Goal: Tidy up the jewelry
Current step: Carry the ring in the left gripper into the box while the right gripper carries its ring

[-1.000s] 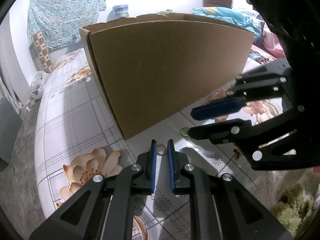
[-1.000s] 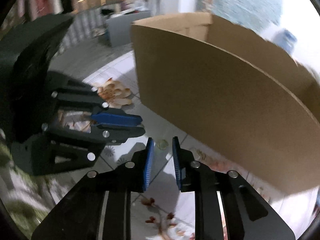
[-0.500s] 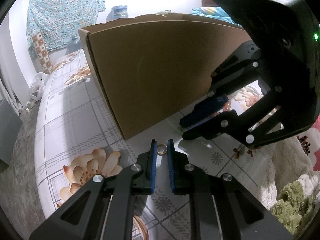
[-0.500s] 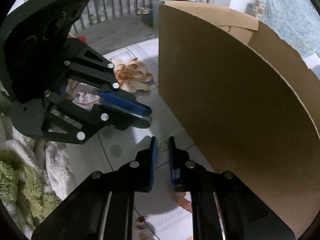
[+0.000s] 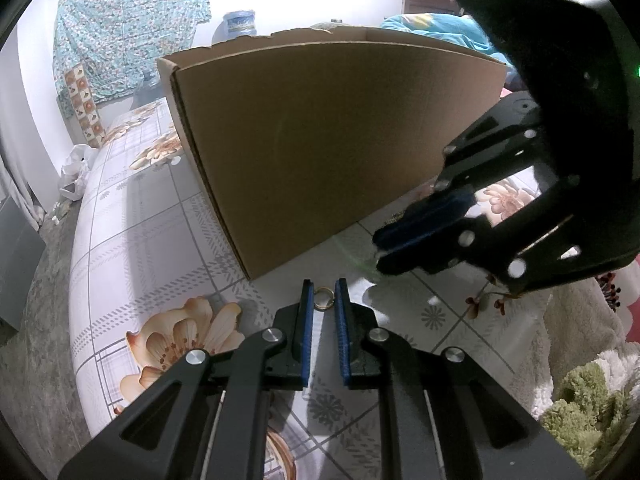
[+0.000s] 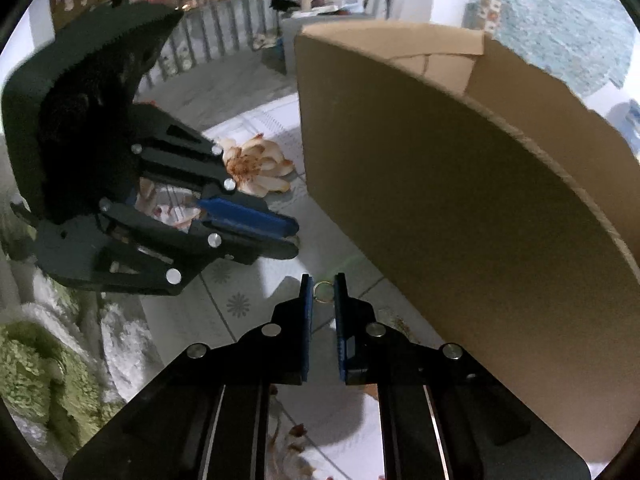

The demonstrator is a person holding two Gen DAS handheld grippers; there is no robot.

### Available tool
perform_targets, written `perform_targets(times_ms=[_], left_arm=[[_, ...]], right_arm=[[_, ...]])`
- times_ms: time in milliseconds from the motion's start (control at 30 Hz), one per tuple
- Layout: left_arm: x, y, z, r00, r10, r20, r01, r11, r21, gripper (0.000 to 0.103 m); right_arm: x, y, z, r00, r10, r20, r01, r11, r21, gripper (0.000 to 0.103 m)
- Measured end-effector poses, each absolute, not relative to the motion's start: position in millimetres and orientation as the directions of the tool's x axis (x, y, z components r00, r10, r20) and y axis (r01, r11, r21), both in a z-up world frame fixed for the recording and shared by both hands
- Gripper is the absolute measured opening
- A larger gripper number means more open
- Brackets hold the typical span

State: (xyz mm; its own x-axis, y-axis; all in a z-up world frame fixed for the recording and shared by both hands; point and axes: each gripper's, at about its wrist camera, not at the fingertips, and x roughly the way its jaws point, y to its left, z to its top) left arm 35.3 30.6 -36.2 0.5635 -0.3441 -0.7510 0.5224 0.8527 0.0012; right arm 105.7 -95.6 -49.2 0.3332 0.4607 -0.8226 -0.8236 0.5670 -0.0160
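Note:
My left gripper (image 5: 323, 290) is shut on a small gold ring (image 5: 323, 298), pinched between its blue pads just above the floral cloth. My right gripper (image 6: 323, 284) is shut on a second gold ring (image 6: 323, 293), held at its fingertips. Each gripper shows in the other's view: the right one (image 5: 396, 246) at the right, the left one (image 6: 286, 236) at the left. A tall open cardboard box (image 5: 320, 128) stands just beyond both grippers; it also shows in the right wrist view (image 6: 460, 184). Its inside is hidden.
The surface is a bed or table covered with a white floral checked cloth (image 5: 132, 216). A fluffy white and green towel (image 5: 580, 408) lies at the near right. A water jug (image 5: 239, 24) and a patterned hanging cloth (image 5: 128, 20) stand against the far wall.
My right gripper closed on the second ring, lifted it off the cloth and swung toward the box corner. My left gripper stayed still, holding its ring.

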Motion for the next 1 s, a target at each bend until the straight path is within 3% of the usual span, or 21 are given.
perform_targets(times_ms=[300,700,800,1000], left_arm=[[17.3,26.6,-16.7,0.599,-0.352,-0.719,0.537,0.843,0.035,0.010],[22.4,11.7,82.2,0.666,-0.496,-0.558,0.586,0.810,-0.021,0.010],[60.4,-1.4,88.4,0.654,-0.480,-0.585,0.569,0.821,-0.038,0.010],[144.4,-20.5,80.7,0.605,-0.399,-0.689,0.487,0.870,-0.077,0.010]], right_arm=[[82.3,-122.5,-10.3,0.459,0.501,-0.734,-0.726,0.688,0.015,0.009],[86.0,-160.0,46.7,0.682,0.506,-0.528,-0.546,0.833,0.094,0.009],[114.1,-163.2,45.7,0.697,0.471,-0.540,-0.489,0.864,0.123,0.009],[189.6,-178.1,30.2,0.646,0.378,-0.663,-0.317,0.923,0.218,0.009]])
